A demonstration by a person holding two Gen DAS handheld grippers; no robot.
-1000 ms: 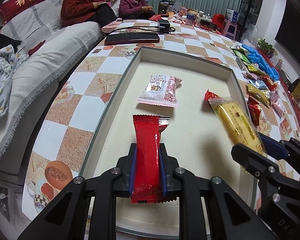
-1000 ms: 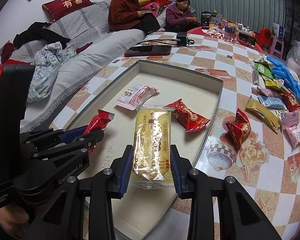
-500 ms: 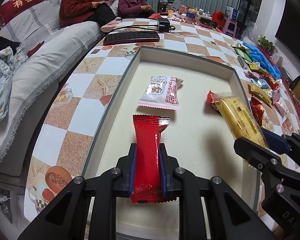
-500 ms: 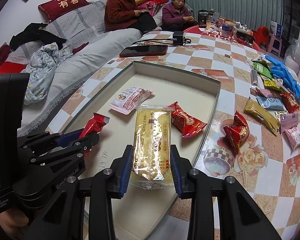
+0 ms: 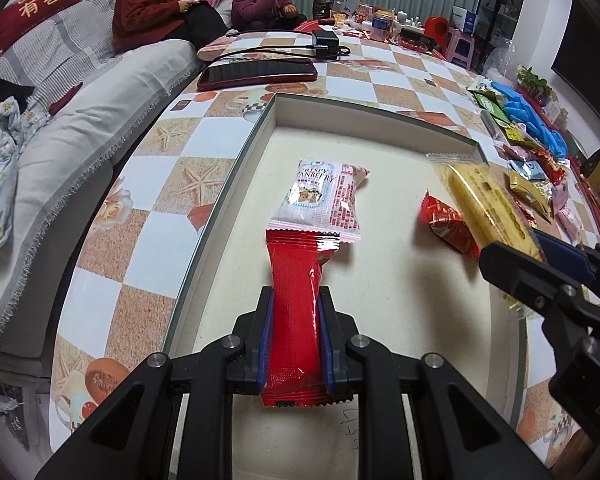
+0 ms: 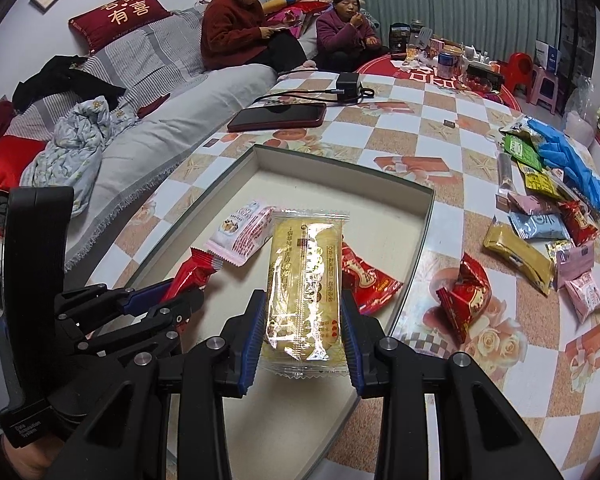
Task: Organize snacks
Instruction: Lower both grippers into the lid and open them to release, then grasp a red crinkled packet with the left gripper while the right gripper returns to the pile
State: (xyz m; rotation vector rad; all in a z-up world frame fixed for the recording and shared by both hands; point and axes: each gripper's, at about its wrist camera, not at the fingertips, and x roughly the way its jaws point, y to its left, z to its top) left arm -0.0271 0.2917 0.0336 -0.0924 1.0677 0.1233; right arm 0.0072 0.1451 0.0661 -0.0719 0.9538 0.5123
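My left gripper [image 5: 294, 340] is shut on a long red snack pack [image 5: 296, 312], held over the near left part of the shallow beige tray [image 5: 380, 120]. My right gripper [image 6: 302, 336] is shut on a clear-wrapped yellow cake pack [image 6: 304, 280], held above the tray's near right part; the pack also shows in the left wrist view [image 5: 484, 204]. In the tray lie a pink-and-white cranberry pack [image 5: 324, 200] and a small red-and-gold pack [image 5: 448, 224]. The left gripper [image 6: 164, 300] shows in the right wrist view.
Several loose snack packs [image 6: 532, 240] and blue gloves [image 6: 572, 164] lie on the checkered table right of the tray. A red pack [image 6: 466, 296] lies just outside the tray's right wall. A dark phone [image 5: 260, 72] and charger [image 5: 326, 46] sit beyond the tray. A sofa [image 5: 60, 140] runs along the left.
Both grippers have moved forward over the tray with their packs still held. The red pack's tip now overlaps the cranberry pack's near edge in view.
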